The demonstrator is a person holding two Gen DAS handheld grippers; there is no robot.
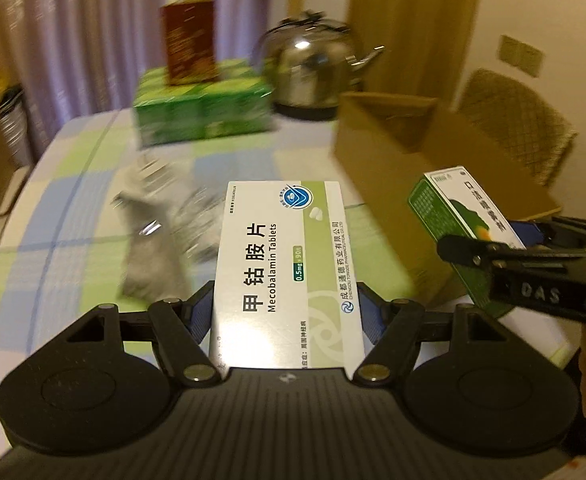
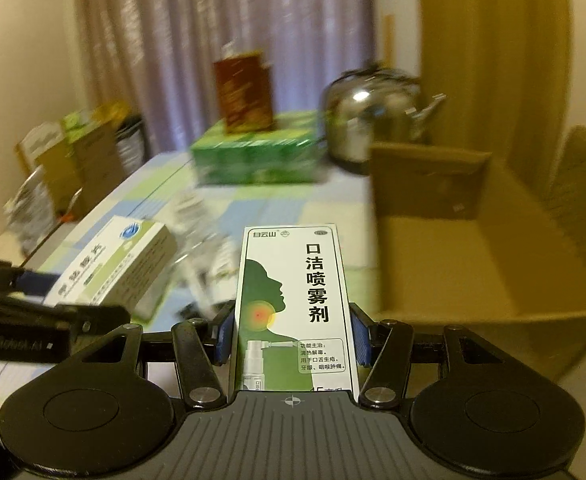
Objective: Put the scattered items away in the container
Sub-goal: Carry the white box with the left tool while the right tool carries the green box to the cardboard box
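Nearest the left wrist camera, a flat white-and-pale-green cardboard box printed "Mecobalamin Tablets" (image 1: 289, 272) sits clamped between the blue pads of the left gripper (image 1: 287, 316), its long printed face turned up and its far end pointing out over the table. In the right wrist view the same kind of grasp shows: a tall narrow white-and-green spray carton with a green head silhouette (image 2: 293, 304) is pinched at both long edges by the right gripper (image 2: 293, 340), whose blue pads press against its sides. Each gripper also appears in the other's view, carrying its box above the table: the right one at the right edge of the left view, the left one at the left edge of the right view.

Just to the right of both boxes stands the open brown cardboard container (image 2: 473, 240), flaps up, its inside bare as far as can be seen. Below and ahead, on the blue, green and white checked tablecloth (image 1: 73, 220), lie blurred silvery blister packs (image 1: 161, 224). Farther back rests a green shrink-wrapped multipack (image 1: 201, 112) with a dark red-brown carton (image 1: 189, 40) standing upright on it, and beside that a shiny steel kettle (image 1: 313, 68). Behind hang pale purple curtains (image 1: 93, 20); a woven chair back (image 1: 521, 120) shows beyond the container.
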